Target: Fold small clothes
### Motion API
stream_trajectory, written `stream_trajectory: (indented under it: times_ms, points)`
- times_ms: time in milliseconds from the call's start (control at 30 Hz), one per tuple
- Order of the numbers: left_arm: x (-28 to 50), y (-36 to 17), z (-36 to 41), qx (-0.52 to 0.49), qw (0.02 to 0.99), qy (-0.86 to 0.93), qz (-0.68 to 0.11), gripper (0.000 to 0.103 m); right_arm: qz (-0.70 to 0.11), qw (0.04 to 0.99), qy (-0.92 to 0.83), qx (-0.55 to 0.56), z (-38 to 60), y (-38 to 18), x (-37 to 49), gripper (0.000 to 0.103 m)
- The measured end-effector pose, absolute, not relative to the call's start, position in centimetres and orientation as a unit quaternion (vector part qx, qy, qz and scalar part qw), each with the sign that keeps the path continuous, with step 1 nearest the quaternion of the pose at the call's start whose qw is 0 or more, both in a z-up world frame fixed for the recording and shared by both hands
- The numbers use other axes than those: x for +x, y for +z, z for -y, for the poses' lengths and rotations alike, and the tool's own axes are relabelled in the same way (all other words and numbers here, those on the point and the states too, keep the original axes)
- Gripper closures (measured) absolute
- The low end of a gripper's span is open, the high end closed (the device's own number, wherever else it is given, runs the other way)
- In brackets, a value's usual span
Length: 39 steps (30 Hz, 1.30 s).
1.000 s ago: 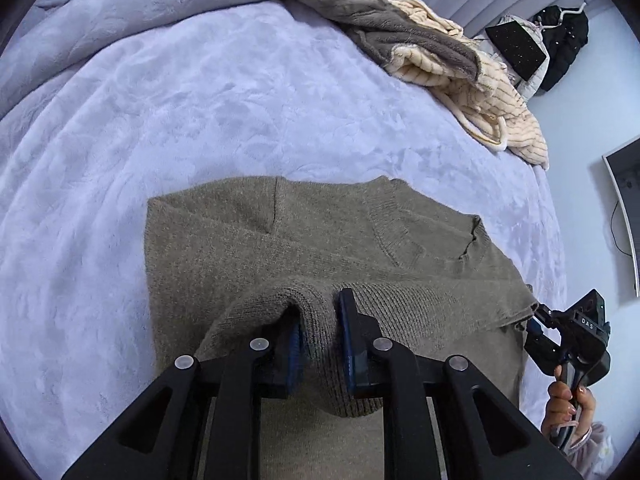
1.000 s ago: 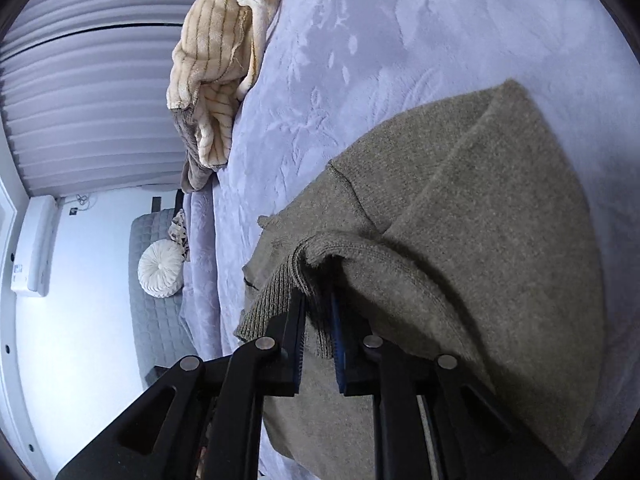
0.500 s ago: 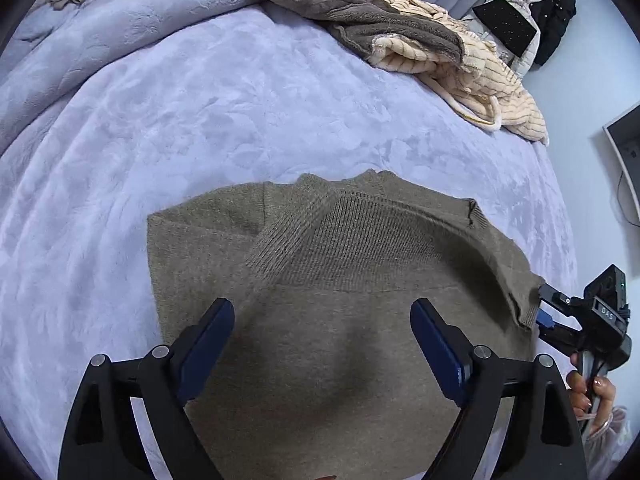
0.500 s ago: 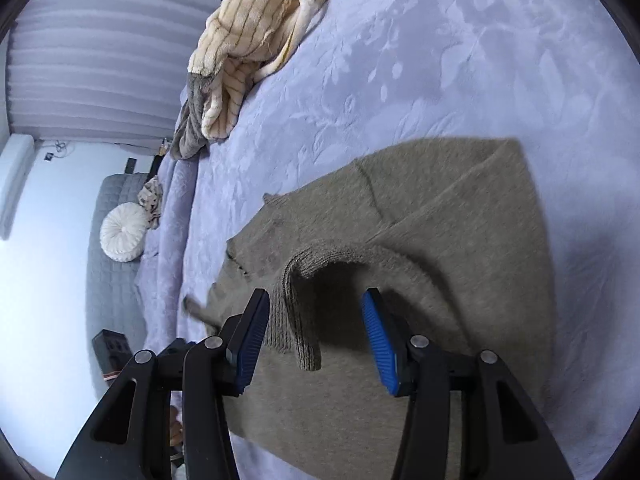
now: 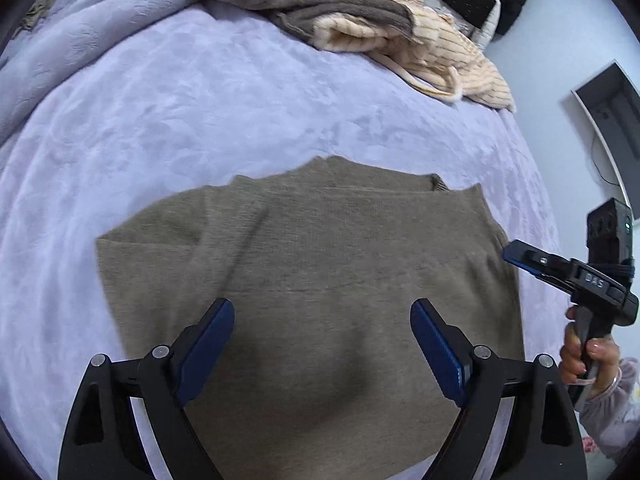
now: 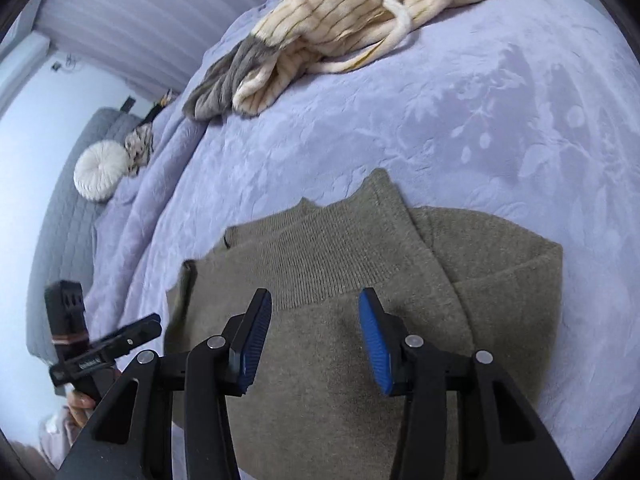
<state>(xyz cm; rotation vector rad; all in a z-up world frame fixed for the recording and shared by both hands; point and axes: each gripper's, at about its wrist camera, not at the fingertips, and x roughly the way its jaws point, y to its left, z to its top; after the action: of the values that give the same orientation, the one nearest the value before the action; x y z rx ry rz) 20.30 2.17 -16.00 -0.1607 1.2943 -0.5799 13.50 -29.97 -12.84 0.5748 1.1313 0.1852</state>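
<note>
Left side: the left gripper (image 5: 322, 354) hangs over the near half of the olive-green knitted sweater (image 5: 320, 280) with its blue pads spread wide and nothing between them. A second ago those pads were pinched on a raised fold of the knit; they have since opened and let it go.

Centre: the sweater lies flat on the pale lavender embossed bedspread (image 5: 200, 120), doubled over on itself. The ribbed band (image 6: 320, 264) now sits on top, near the far edge, and a sleeve appears tucked diagonally beneath at the left. Half a second ago the right-hand edge was still humped between the right pads; it now lies down.

Right side: the right gripper (image 6: 316, 340) stands over the ribbed band, its pads partly apart and clear of the cloth. Its jaws have just opened from a pinch and eased in slightly; nothing is held. From the left wrist view it appears just beyond the sweater's right edge, in the person's hand (image 5: 584, 356).

Far edge: a cream striped garment with grey plush lining (image 5: 400, 32) lies crumpled, well apart from the sweater.

Judgement: this fold is laid and released. Whether the far corners align cannot be confirmed, the edge there being blurred. Another fold or smoothing likely remains.
</note>
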Motion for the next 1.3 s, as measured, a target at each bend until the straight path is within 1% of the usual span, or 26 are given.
stream_trajectory:
  times_ms: [133, 167, 200, 233, 300, 400, 467, 500, 533, 567, 633, 733, 833, 900, 933, 1033, 1133, 1200, 1233, 1267, 1300]
  points:
    - [21.4, -17.9, -0.7, -0.029, 0.785, -0.218, -0.579, 0.013, -0.541, 0.791, 0.039, 0.284, 31.4, -15.9, 14.6, 0.055]
    - [22.0, -18.2, -1.4, -0.027, 0.795, -0.198, -0.574, 0.013, -0.539, 0.787, 0.03, 0.299, 32.1, -16.5, 14.8, 0.063]
    - [22.6, -18.6, -2.3, -0.028, 0.801, -0.179, -0.571, 0.013, -0.534, 0.784, 0.021, 0.316, 33.1, -17.0, 14.7, 0.067]
    - [23.2, -19.0, -3.4, -0.032, 0.804, -0.164, -0.57, 0.013, -0.53, 0.781, 0.013, 0.33, 34.0, -17.3, 14.6, 0.074]
    - [24.3, -19.8, -5.6, -0.02, 0.811, -0.117, -0.573, 0.013, -0.522, 0.778, 0.009, 0.35, 35.3, -17.6, 14.3, 0.077]
    - [25.0, -20.6, -8.4, -0.021, 0.809, -0.078, -0.583, 0.013, -0.522, 0.782, -0.001, 0.339, 35.7, -17.1, 14.0, 0.079]
    - [24.5, -20.1, -9.8, -0.026, 0.81, -0.068, -0.582, 0.013, -0.521, 0.785, -0.01, 0.335, 35.8, -16.5, 13.6, 0.075]
    - [24.1, -19.8, -10.2, -0.023, 0.811, -0.068, -0.58, 0.013, -0.518, 0.787, -0.015, 0.335, 35.8, -16.1, 13.3, 0.075]
    - [23.6, -19.4, -10.5, -0.018, 0.813, -0.069, -0.578, 0.013, -0.517, 0.788, -0.021, 0.334, 35.8, -15.8, 12.9, 0.071]
    - [22.9, -19.1, -10.7, -0.014, 0.812, -0.074, -0.578, 0.013, -0.516, 0.788, -0.026, 0.335, 35.8, -15.5, 12.4, 0.065]
    - [21.6, -18.9, -11.0, -0.006, 0.806, -0.082, -0.586, 0.013, -0.513, 0.787, -0.031, 0.342, 35.9, -14.9, 11.2, 0.059]
    - [19.4, -18.8, -11.8, -0.009, 0.791, -0.098, -0.603, 0.013, -0.509, 0.778, -0.013, 0.368, 35.0, -13.9, 8.7, 0.059]
    - [16.9, -18.6, -13.0, -0.04, 0.771, -0.117, -0.625, 0.013, -0.516, 0.76, 0.032, 0.393, 32.2, -13.6, 6.4, 0.059]
    - [15.1, -18.7, -13.8, -0.067, 0.755, -0.13, -0.639, 0.013, -0.525, 0.742, 0.07, 0.411, 29.6, -13.7, 4.6, 0.055]
    - [14.1, -18.7, -14.3, -0.084, 0.747, -0.137, -0.645, 0.013, -0.529, 0.73, 0.093, 0.423, 27.9, -13.9, 3.6, 0.053]
    - [11.4, -18.7, -15.0, -0.125, 0.728, -0.162, -0.655, 0.013, -0.551, 0.681, 0.148, 0.458, 22.8, -15.5, 0.9, 0.053]
    - [9.9, -19.0, -14.7, -0.13, 0.721, -0.183, -0.655, 0.015, -0.577, 0.629, 0.165, 0.494, 18.3, -18.3, -1.5, 0.051]
    - [9.4, -19.5, -14.2, -0.131, 0.715, -0.198, -0.658, 0.036, -0.589, 0.605, 0.149, 0.515, 16.2, -20.6, -2.8, 0.05]
    - [9.2, -19.9, -13.9, -0.133, 0.706, -0.207, -0.664, 0.04, -0.586, 0.601, 0.138, 0.526, 15.7, -21.4, -3.2, 0.05]
    - [9.3, -20.3, -13.4, -0.132, 0.702, -0.211, -0.667, 0.049, -0.579, 0.601, 0.125, 0.536, 15.5, -21.9, -3.3, 0.05]
    - [9.5, -20.9, -13.1, -0.127, 0.7, -0.211, -0.67, 0.063, -0.566, 0.607, 0.111, 0.547, 15.4, -22.4, -3.3, 0.05]
